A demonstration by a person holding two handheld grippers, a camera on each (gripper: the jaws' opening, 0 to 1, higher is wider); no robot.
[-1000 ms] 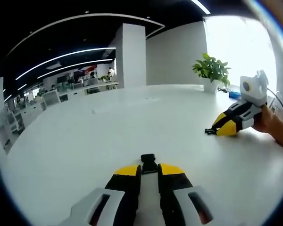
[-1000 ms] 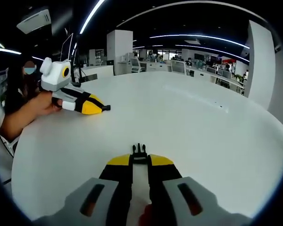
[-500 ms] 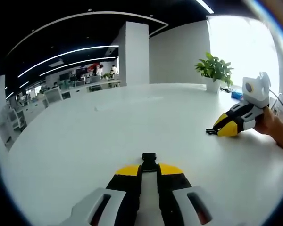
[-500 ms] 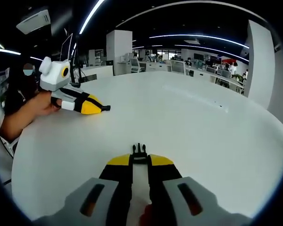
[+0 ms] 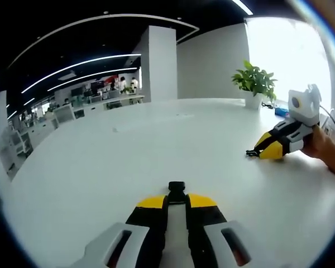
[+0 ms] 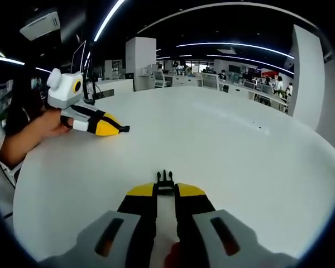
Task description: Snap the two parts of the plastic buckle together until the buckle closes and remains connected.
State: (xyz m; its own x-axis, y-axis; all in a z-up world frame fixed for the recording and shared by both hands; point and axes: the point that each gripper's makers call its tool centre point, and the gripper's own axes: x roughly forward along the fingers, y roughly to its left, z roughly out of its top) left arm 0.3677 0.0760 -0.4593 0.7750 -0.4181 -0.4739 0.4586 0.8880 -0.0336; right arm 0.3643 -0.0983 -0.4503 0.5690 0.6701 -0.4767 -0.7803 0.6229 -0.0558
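Between the jaws at the bottom of the left gripper view, your left hand-held gripper (image 5: pixel 176 202) is pinching the socket half of the buckle (image 5: pixel 176 191), whose black boxy end pokes out just past the yellow tips. Your right hand-held gripper (image 6: pixel 165 192) is likewise closed on the pronged half of the buckle (image 6: pixel 164 180), with the little prongs showing beyond its tips. Both pieces look small, light, rigid plastic, probably slick, so a shallow pinch could let them twist or pop out when you push. Hold each by its rear body, leaving the mating ends free, and line the prongs squarely with the socket mouth; the side prongs likely flex, so expect some resistance before a click. Farther out, the two halves are well apart above the white surface (image 5: pixel 128 151). Beyond that, a potted plant (image 5: pixel 252 82) stands at the far edge.
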